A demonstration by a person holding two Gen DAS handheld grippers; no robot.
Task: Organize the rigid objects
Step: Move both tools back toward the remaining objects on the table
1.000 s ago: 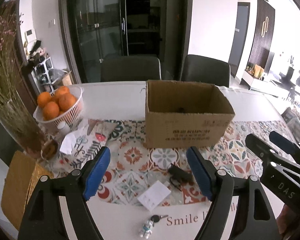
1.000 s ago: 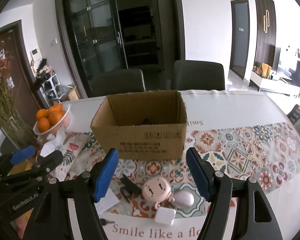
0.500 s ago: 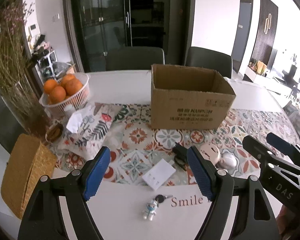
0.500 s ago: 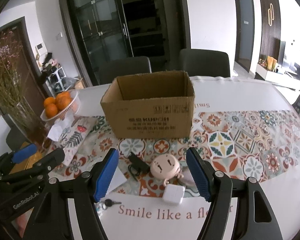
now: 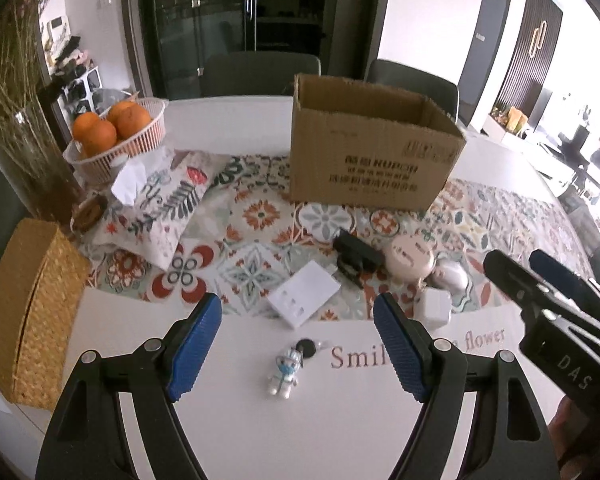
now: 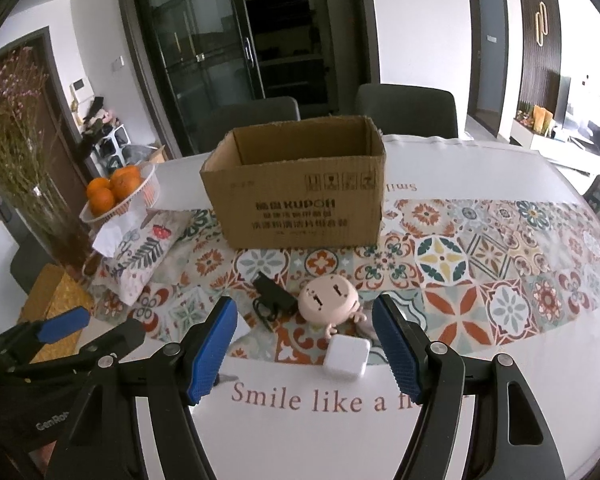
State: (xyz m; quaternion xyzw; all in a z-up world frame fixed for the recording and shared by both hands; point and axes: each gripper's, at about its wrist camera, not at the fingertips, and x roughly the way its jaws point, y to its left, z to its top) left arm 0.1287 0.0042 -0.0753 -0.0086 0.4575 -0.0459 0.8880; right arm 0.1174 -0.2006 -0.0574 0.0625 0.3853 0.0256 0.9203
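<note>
- One open brown cardboard box (image 5: 374, 152).
- One black folded charger with cord (image 5: 356, 258).
- One round pink doll-faced gadget (image 6: 327, 300).
- One white square power adapter (image 6: 347, 356).
- One flat white rectangular plate with small holes (image 5: 303, 299).
- One small white astronaut keychain figure (image 5: 286, 368).
- One pale pink oval mouse-like object (image 5: 452, 276).
- Three oranges (image 5: 112, 122) visible in one white plastic basket (image 5: 116, 156).
- One woven straw box (image 5: 28, 308).
- One floral fabric tissue pouch (image 5: 160, 208).
- Two grey chairs (image 6: 408, 108).

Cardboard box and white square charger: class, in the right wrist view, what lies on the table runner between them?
Between the cardboard box and the white square charger lie a pink round doll-face gadget and, beside it, a black adapter, shown in the right wrist view.
</note>
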